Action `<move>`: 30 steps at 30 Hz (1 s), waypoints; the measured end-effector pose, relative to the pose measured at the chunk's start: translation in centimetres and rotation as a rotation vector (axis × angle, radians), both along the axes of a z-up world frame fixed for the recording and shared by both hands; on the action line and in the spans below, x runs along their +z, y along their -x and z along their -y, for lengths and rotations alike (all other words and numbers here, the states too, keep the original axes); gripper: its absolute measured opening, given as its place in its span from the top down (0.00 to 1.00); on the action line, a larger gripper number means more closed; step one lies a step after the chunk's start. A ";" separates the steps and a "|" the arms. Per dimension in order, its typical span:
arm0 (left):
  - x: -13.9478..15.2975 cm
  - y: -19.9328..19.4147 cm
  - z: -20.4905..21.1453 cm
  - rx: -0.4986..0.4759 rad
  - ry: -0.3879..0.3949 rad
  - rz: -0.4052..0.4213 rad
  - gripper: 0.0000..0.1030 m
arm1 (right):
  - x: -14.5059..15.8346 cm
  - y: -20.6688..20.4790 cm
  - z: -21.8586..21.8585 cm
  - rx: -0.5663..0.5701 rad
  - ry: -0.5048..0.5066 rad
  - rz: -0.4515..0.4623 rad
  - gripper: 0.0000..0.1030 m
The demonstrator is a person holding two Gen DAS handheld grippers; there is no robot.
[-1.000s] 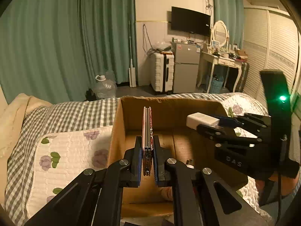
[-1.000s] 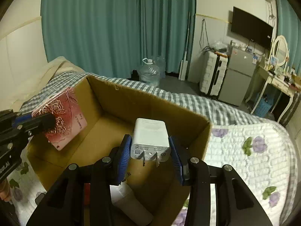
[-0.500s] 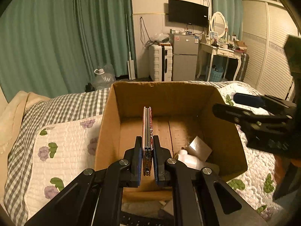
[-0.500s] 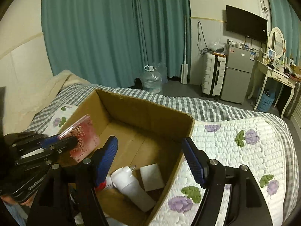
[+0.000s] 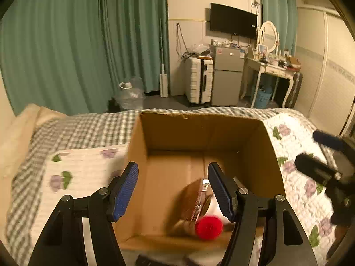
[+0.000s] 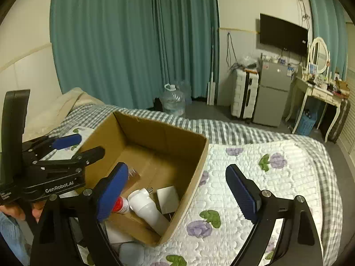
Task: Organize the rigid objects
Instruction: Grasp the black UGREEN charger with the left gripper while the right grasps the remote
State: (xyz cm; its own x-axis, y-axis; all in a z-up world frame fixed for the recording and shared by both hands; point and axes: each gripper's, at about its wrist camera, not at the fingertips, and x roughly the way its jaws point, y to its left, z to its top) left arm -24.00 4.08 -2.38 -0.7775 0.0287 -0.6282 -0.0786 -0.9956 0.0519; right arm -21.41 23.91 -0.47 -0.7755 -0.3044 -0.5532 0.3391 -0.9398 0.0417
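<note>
Cardboard box [image 6: 195, 155] sits open-topped on the quilted bedspread [image 6: 277, 177], near the bed's left side as seen from the right wrist view. Contents observed on the box floor: a white bottle [image 6: 148, 208] lying on its side, a red-capped item [image 6: 119, 204] touching the bottle's neck end, a white charger block [image 6: 167, 197] just beside the bottle, and a flat red patterned case [image 5: 195, 197], blurred in the left wrist view, tilted against the other items at the near right corner. Red cap [image 5: 208, 227] reads as a blurred disc in the left wrist view. Left gripper [image 5: 173, 190] is spread wide with nothing between its blue pads [image 5: 126, 188], positioned above the near rim of the box. Right gripper [image 6: 177, 190] is likewise released and empty, its left finger over the box's near corner, its right finger over the bedspread. Beyond the bed: teal curtains [image 6: 133, 44], a water jug [image 6: 173, 102], a white suitcase [image 6: 244, 95], a small grey fridge [image 6: 273, 93], a wall-mounted television [image 6: 284, 37] and a dressing table with oval mirror [image 6: 319, 55]
</note>
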 end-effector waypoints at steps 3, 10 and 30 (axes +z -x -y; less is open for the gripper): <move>1.0 -2.4 0.2 0.009 0.046 -0.026 0.34 | 0.9 -1.8 0.1 0.015 0.003 -0.029 0.12; 1.9 -8.2 1.9 0.041 0.057 -0.046 0.34 | 0.2 -6.4 1.6 0.083 -0.014 -0.042 0.11; -11.6 -10.9 3.1 0.018 0.027 0.227 0.33 | -10.2 -6.4 5.5 0.168 -0.122 0.176 0.11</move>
